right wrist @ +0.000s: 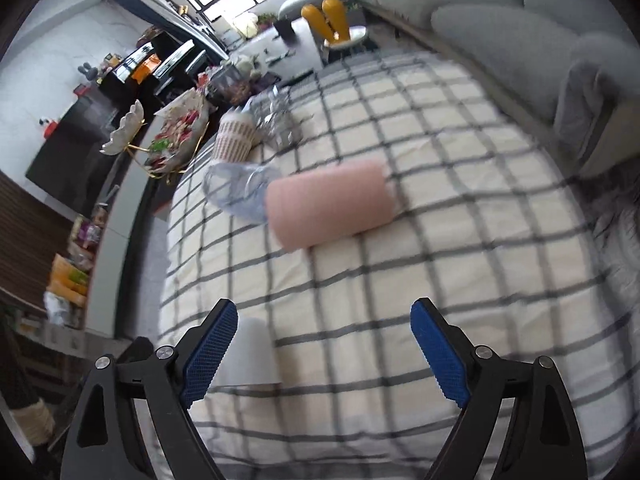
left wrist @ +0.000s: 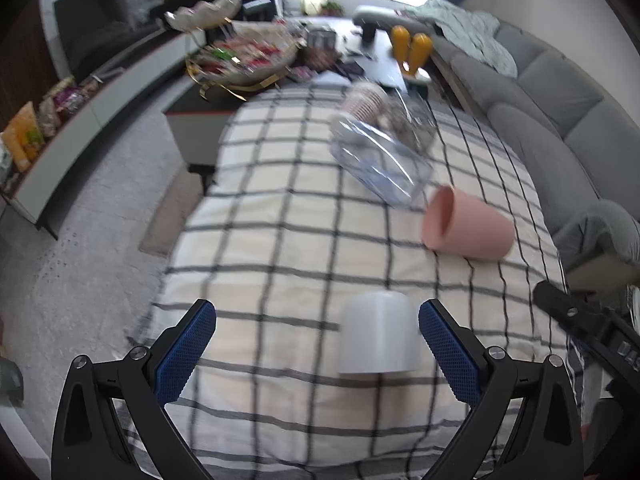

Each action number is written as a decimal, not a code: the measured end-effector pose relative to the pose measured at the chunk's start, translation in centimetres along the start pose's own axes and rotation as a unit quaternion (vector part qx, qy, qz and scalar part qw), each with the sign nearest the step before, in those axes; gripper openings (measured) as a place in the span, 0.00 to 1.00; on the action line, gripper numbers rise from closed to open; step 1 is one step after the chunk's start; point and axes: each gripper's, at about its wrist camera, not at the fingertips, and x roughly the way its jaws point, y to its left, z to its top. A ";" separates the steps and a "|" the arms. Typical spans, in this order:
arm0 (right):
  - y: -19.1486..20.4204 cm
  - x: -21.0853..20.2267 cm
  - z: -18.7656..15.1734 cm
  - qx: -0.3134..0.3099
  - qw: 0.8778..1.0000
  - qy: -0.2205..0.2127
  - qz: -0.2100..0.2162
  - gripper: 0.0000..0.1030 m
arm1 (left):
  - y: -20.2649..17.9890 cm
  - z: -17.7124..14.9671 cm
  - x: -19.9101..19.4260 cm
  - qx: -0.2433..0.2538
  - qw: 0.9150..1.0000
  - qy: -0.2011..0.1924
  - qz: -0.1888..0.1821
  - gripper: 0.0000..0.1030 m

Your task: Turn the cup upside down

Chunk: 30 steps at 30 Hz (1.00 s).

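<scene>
A white cup [left wrist: 378,336] stands upside down on the checked tablecloth [left wrist: 280,240], just left of my left gripper's right finger [left wrist: 448,352]. My left gripper [left wrist: 316,344] is open and holds nothing. A pink cup [left wrist: 466,224] lies on its side further back on the right, mouth facing left. In the right wrist view the pink cup [right wrist: 330,204] lies on its side ahead of my open, empty right gripper [right wrist: 324,344], well apart from it. The white cup [right wrist: 256,356] shows beside the right gripper's left finger [right wrist: 208,356].
A clear plastic cup [left wrist: 380,160] lies on its side behind the pink cup, with a patterned paper cup [left wrist: 366,100] and a glass beyond it. A grey sofa [left wrist: 560,120] runs along the right. The right gripper's black body [left wrist: 580,320] shows at the right edge.
</scene>
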 end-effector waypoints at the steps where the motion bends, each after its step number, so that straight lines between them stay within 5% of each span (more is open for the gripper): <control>1: -0.2 -0.5 0.1 -0.005 1.000 -0.005 -0.007 0.86 | -0.5 0.0 0.4 0.003 1.000 0.009 -0.003 1.00; 11: -0.8 -1.3 2.0 -0.052 0.997 0.001 -0.057 0.86 | -4.3 1.5 5.2 0.033 0.989 0.140 -0.023 1.00; 20: -1.3 0.1 5.2 -0.017 0.999 0.013 -0.038 0.90 | -5.8 3.1 10.9 0.058 0.950 0.307 -0.016 0.99; 29: -2.5 3.3 5.7 0.017 0.999 0.046 -0.013 0.90 | -6.7 2.2 14.5 0.079 0.919 0.387 0.004 0.87; 30: -2.6 3.5 5.7 0.018 0.999 0.047 -0.013 0.90 | -6.8 2.1 14.7 0.082 0.917 0.391 0.005 0.77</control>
